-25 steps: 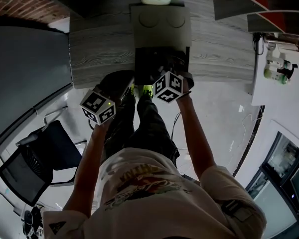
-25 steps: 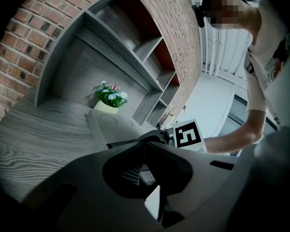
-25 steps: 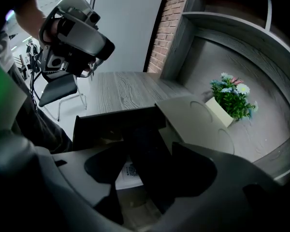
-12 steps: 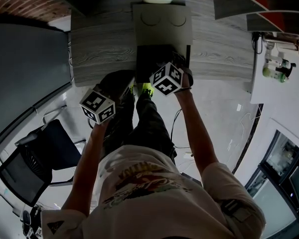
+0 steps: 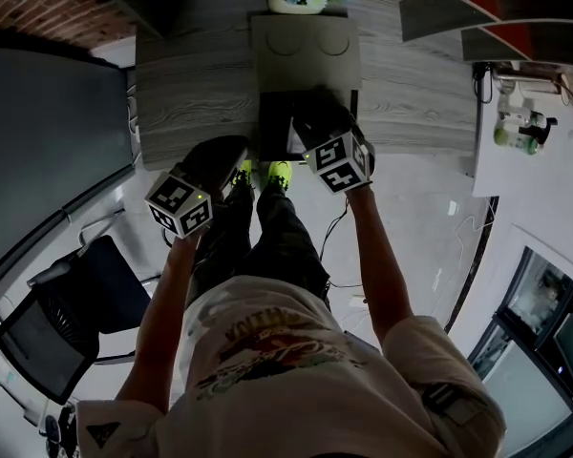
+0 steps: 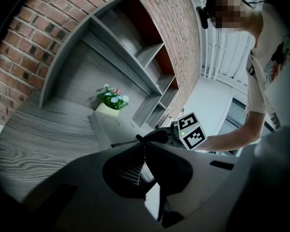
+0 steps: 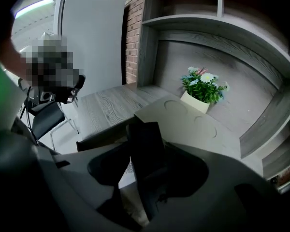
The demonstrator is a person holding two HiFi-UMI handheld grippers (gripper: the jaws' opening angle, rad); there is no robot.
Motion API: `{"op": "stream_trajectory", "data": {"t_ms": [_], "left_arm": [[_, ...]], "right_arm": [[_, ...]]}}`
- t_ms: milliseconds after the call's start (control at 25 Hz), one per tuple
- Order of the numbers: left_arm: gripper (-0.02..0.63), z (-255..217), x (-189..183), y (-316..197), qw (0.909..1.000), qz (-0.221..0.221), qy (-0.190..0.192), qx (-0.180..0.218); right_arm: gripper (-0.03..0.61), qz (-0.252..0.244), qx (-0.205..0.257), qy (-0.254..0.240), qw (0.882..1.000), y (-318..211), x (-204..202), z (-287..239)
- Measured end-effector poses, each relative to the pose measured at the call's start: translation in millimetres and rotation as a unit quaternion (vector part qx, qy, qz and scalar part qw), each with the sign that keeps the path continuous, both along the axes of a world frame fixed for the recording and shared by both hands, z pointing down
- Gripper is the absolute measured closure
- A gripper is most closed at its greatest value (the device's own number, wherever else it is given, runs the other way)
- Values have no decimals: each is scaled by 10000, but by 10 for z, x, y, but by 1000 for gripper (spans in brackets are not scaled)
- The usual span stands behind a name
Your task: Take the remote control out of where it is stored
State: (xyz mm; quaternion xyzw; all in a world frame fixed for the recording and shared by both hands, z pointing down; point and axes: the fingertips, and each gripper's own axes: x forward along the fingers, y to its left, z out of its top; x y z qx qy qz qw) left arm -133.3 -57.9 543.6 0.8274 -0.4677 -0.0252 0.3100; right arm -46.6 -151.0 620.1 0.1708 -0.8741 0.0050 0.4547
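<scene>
Both arms (image 5: 372, 246) extended | right fingers (image 7: 183, 170) just closing, grasping remote control (image 7: 144, 146) | left fingers (image 6: 166, 166) clenched

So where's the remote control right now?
Right gripper view, centre: the remote control is held between the right gripper's jaws, which have just been closing, before the grey box and flower pot.

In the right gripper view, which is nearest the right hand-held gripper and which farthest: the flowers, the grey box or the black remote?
1. remote control: between the jaws of the right hand-held gripper, which have just been closing.
2. grey box: just beyond, mid-view.
3. flowers: farthest, at the back, right of centre.
</scene>
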Motion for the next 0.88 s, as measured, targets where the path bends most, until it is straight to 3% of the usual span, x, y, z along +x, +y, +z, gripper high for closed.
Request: {"op": "stream_trajectory", "data": {"t_ms": [480, 880], "left_arm": [[606, -229, 18, -97, 9997, 117, 3, 194], [606, -531, 15, -131, 9991, 240, -16, 361]], "right_arm": [[351, -4, 235, -377, 9990, 39, -188, -349], [357, 301, 198, -845, 9958, 90, -279, -688]]}}
